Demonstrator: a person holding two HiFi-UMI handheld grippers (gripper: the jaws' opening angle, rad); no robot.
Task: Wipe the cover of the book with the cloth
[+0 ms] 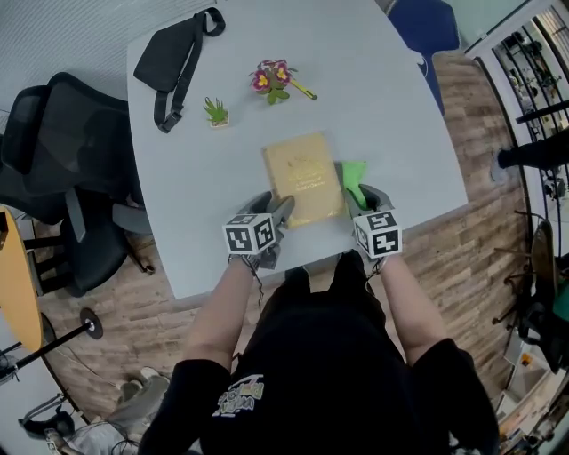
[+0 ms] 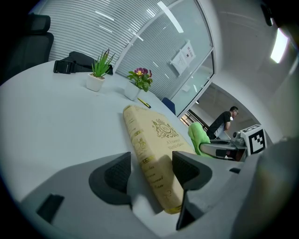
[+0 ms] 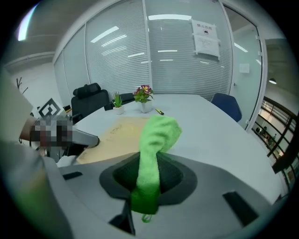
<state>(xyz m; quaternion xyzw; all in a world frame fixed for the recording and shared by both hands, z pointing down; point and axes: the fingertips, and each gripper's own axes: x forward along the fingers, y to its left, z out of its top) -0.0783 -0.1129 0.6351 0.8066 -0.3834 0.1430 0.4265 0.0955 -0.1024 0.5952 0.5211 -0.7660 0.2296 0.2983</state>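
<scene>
A tan book with a gold-printed cover (image 1: 302, 173) lies flat on the white table (image 1: 382, 98). My left gripper (image 1: 277, 210) is at its near left corner. In the left gripper view that gripper (image 2: 150, 170) is open, its jaws astride the book (image 2: 159, 135): one beside the spine, the other over the cover's edge. My right gripper (image 1: 360, 197) sits just right of the book, shut on a green cloth (image 1: 354, 173). In the right gripper view the cloth (image 3: 156, 140) sticks up from the shut gripper (image 3: 149, 175), with the book (image 3: 117, 135) to its left.
At the back of the table lie a black bag (image 1: 173, 58), a small green plant (image 1: 215, 111), a flower pot (image 1: 273, 78) and a yellow pen (image 1: 302, 91). A black office chair (image 1: 62, 160) stands left, a blue chair (image 1: 427, 27) behind. A person (image 2: 224, 122) stands far off.
</scene>
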